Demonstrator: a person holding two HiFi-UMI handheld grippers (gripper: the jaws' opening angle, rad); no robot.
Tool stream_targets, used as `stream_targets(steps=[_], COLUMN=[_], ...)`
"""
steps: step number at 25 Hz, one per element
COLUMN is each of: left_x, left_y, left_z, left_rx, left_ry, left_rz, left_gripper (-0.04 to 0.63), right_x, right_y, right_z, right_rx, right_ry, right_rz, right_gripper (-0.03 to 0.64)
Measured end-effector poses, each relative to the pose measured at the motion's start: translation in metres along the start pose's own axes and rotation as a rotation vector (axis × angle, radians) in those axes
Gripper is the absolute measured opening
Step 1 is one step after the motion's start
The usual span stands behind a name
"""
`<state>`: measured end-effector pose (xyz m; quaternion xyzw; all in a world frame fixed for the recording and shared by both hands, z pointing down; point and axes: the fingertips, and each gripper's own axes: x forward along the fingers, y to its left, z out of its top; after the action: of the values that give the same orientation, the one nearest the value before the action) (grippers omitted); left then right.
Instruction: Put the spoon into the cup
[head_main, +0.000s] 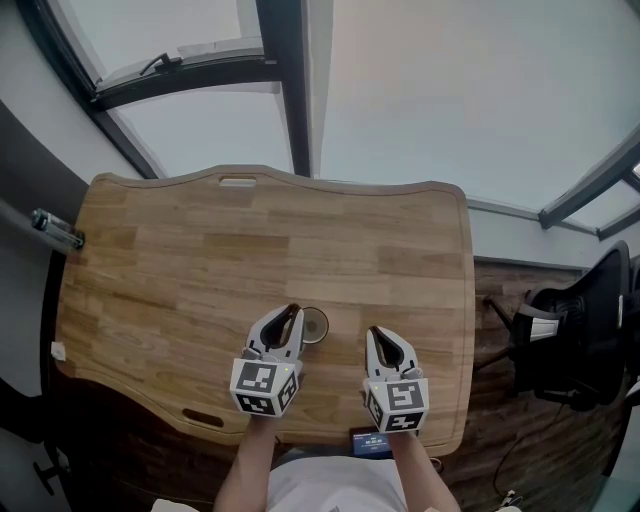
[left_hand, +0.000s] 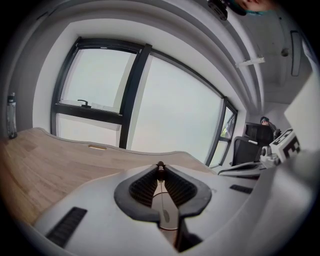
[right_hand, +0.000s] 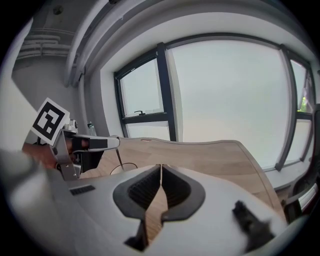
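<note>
The wooden worktop (head_main: 180, 260) fills most of the head view, with a big window (head_main: 450, 90) past its far edge. A black office chair (head_main: 590, 330) stands off its right side. Both grippers hang over the near edge, side by side but apart.

My left gripper (head_main: 294, 312) has its jaws almost together, pinching the top end of the spoon (left_hand: 165, 215) right at the tips. My right gripper (head_main: 375, 335) has its jaws closed against each other with nothing between them.

The cup (head_main: 318, 325) is the only container here. It is round and open-topped, and it stands upright just under and right of my left gripper's tips, between the two grippers. The spoon hangs with its long axis close to vertical, leaning slightly. The handle is up in the jaws and the bowl points down inside the ring of the cup's rim. I cannot tell how deep it reaches, or whether it touches the cup.

A bottle (head_main: 55, 229) sits at the far left edge, well away. A small dark box (head_main: 371, 441) lies at the near edge by my right gripper. Nothing stands between the spoon and the cup.
</note>
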<state>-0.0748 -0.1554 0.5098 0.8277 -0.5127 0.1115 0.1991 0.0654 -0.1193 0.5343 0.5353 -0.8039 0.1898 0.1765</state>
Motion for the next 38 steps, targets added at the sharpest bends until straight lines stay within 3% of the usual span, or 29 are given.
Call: stream_targets(steps=[38], left_x=[0.017], left_y=[0.02], left_z=[-0.039], left_rx=[-0.083], left_ry=[0.04], left_rz=[0.012], left_gripper=[0.051], right_x=[0.041], right_y=[0.001], right_z=[-0.034], right_rx=[-0.003], right_ry=[0.1], right_rz=[0.063], right_gripper=[0.032])
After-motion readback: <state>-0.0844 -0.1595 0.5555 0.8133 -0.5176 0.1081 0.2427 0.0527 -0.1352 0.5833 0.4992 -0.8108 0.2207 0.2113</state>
